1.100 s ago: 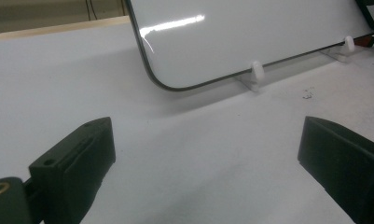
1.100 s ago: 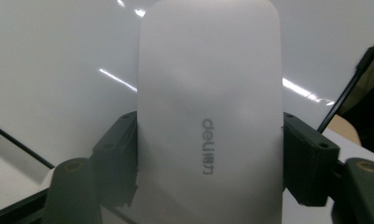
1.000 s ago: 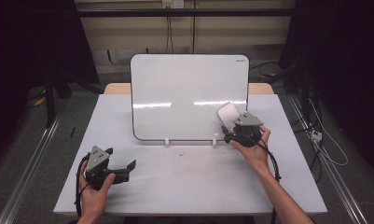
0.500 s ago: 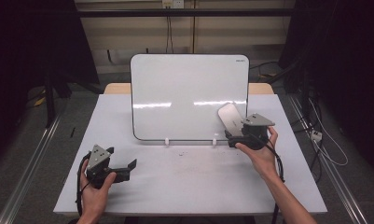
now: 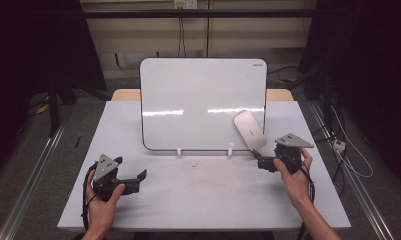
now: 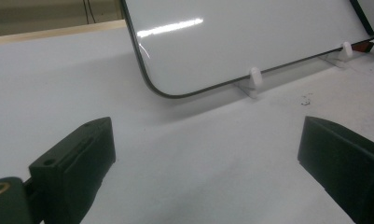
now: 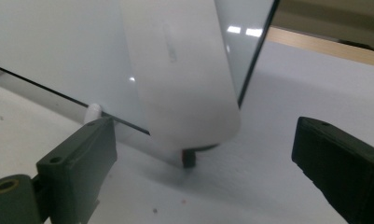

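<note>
- In the right gripper view, the eraser (image 7: 184, 88) leaned against the whiteboard (image 7: 49, 51), its foot on the table (image 7: 268, 177); faint raised lettering on it was unreadable.
- The right gripper (image 5: 262, 162), lower right of the high view, had just opened its jaws wide, holding nothing.
- The left gripper (image 5: 138, 179), lower left, gaped empty.
- One whiteboard (image 5: 203, 102), two white clips (image 6: 254, 74); its corner logo was illegible.
</note>
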Available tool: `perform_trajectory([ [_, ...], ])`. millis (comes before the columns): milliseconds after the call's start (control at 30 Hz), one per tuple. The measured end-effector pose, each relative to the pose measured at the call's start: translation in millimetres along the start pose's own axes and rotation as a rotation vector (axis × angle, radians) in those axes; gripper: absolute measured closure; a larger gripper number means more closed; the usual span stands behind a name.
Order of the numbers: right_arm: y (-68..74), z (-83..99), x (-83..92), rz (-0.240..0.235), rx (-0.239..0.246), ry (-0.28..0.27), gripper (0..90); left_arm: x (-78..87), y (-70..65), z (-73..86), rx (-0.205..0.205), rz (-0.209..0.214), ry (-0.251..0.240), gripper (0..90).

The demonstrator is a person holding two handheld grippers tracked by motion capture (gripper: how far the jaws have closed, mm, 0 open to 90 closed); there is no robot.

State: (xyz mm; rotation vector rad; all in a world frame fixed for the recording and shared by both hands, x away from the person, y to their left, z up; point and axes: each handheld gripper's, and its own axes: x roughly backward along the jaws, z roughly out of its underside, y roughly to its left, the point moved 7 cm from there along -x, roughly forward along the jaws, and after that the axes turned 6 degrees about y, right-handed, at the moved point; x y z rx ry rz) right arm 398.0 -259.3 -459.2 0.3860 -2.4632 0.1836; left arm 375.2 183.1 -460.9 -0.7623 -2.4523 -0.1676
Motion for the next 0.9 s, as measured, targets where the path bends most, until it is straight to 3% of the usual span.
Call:
perform_trajectory([
  [333,0.2,19.0,16.8,0.015,-0.018,-0.023,7.3,0.6,0.7,0.4,0.000,-0.013,0.001,4.2],
  [667,0.1,39.6,25.7,-0.003,-0.054,-0.048,7.8,1.3,0.8,0.1,0.015,-0.013,-0.011,4.3],
  [900,1.1,43.7,20.7,-0.002,-0.043,-0.016,7.8,0.7,2.1,0.3,0.018,-0.020,-0.005,4.5],
])
